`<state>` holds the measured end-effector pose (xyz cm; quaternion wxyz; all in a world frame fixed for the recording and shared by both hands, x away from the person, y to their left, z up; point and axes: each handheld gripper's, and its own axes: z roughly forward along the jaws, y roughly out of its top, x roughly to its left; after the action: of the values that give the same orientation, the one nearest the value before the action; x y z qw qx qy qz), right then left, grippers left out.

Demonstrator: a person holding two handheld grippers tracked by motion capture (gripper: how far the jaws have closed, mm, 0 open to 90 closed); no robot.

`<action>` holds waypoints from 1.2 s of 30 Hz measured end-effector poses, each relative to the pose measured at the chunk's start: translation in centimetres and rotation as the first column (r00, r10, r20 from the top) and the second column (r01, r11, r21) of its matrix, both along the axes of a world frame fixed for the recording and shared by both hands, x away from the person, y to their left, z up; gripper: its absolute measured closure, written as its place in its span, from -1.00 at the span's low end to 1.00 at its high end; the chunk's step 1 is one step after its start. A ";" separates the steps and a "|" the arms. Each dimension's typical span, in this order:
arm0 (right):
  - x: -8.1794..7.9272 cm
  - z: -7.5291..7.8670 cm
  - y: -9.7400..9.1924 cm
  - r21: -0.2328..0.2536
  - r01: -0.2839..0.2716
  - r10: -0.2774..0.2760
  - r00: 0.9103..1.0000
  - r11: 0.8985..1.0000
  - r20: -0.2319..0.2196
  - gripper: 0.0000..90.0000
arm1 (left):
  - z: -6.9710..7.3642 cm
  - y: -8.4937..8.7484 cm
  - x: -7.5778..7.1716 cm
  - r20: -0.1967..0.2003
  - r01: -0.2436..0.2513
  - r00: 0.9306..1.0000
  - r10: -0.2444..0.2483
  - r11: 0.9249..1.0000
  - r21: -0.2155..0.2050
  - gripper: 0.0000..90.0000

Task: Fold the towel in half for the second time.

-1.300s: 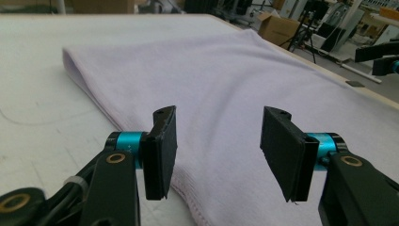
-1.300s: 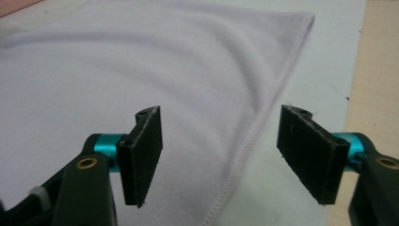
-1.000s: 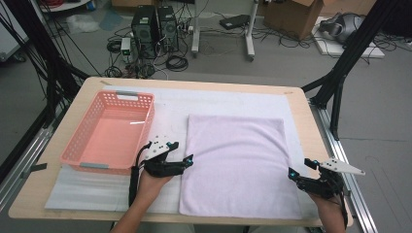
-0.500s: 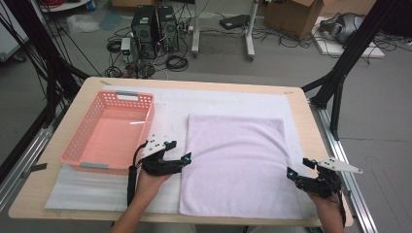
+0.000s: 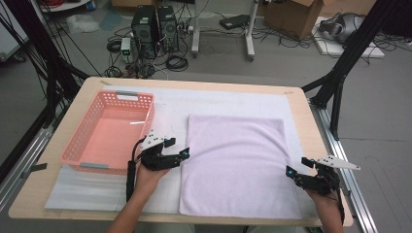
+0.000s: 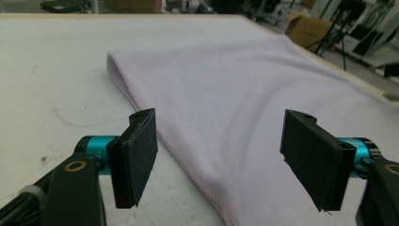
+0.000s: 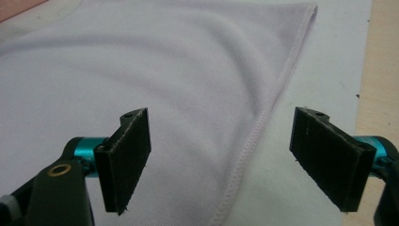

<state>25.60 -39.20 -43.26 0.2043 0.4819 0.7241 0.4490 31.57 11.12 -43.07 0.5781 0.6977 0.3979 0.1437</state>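
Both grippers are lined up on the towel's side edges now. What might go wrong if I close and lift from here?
1. The left gripper has just been closing, jaws open astride the lilac towel's hem; the folded towel may yield only its top layer.
2. The right gripper stands open over the opposite hem; closing unevenly could skew the fold.
3. The white foam sheet beneath may get pinched too.

Towel (image 6: 244, 94) edge between open jaws

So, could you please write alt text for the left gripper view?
The left gripper holds its black jaws open over the hemmed side edge of a pale lilac towel, spread flat on a white mat; nothing is gripped.
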 end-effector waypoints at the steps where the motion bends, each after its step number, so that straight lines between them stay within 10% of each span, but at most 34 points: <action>1: 0.1 0.0 0.0 0.006 0.002 -0.002 1.000 1.000 -0.004 -0.56 | 0.1 -0.2 0.2 0.002 -0.001 1.000 0.001 1.000 -0.017 -0.34; 10: 1.7 0.5 0.2 0.013 -0.022 0.022 1.000 1.000 -0.018 -0.56 | 0.9 -2.5 3.3 -0.066 0.029 0.997 -0.026 0.999 0.046 -0.32; 16: 4.0 0.8 0.4 -0.002 -0.040 0.040 0.998 0.999 -0.046 -0.56 | 0.1 -3.1 5.9 -0.087 -0.031 0.995 0.041 0.992 0.119 -0.20; 23: 7.7 0.7 0.2 -0.011 -0.011 0.010 0.995 1.000 -0.101 -0.36 | -2.1 -2.9 8.2 -0.182 -0.066 0.978 0.100 0.981 0.183 -0.12; 36: 13.1 0.0 0.2 -0.088 0.065 -0.080 0.982 0.994 -0.172 0.06 | -2.1 -3.8 11.7 -0.213 -0.127 0.961 0.174 0.968 0.219 -0.10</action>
<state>38.68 -39.02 -43.29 0.1756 0.5368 0.7390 0.3673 43.22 7.31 -45.19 0.4411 0.7325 0.4978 0.1452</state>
